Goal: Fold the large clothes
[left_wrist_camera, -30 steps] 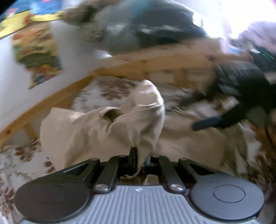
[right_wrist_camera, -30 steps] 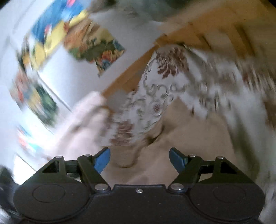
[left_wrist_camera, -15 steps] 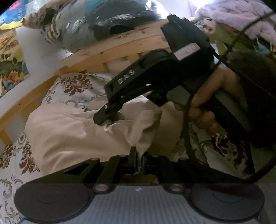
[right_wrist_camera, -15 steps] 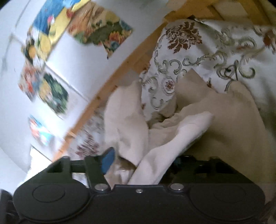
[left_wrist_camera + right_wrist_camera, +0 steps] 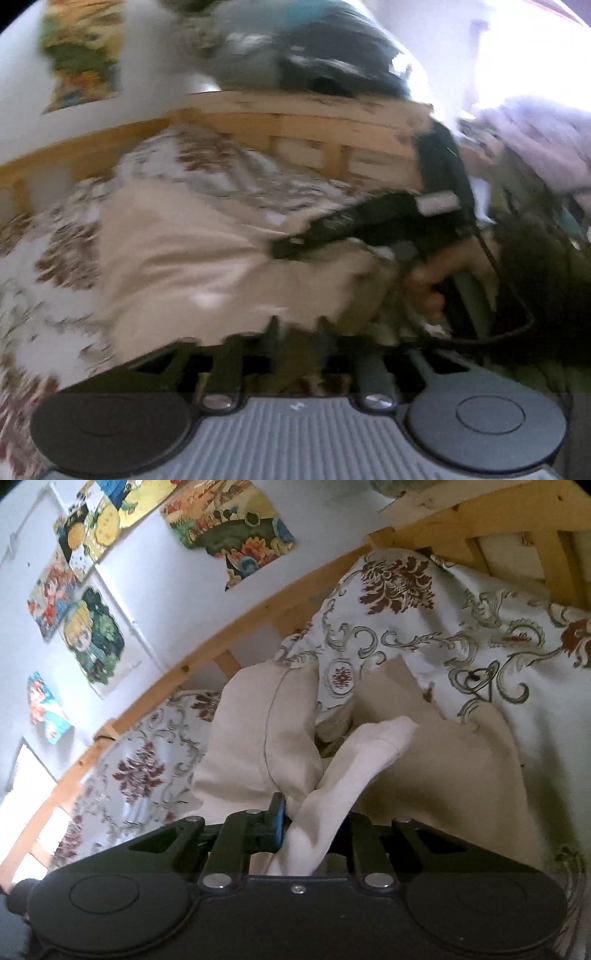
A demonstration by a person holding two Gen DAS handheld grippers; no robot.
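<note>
A large beige garment [image 5: 192,258] lies bunched on a floral bedsheet [image 5: 229,166]. In the blurred left wrist view my left gripper [image 5: 295,332] sits at the garment's near edge, jaws close together with beige cloth between them. My right gripper [image 5: 332,232] shows there too, held in a hand at the right over the garment. In the right wrist view my right gripper [image 5: 306,819] is shut on a fold of the beige garment [image 5: 280,746], which rises from the jaws; the blue left pad [image 5: 279,823] presses the cloth.
A wooden bed frame [image 5: 314,125] runs behind the sheet, with a dark bag [image 5: 314,62] on top of it. A white wall with colourful posters [image 5: 92,627] stands at the left. Purple cloth [image 5: 535,147] lies at the far right.
My right gripper has closed on a fold of the garment; one second ago it was open. The left view has swung and blurred, and the garment now lies lower and flatter.
</note>
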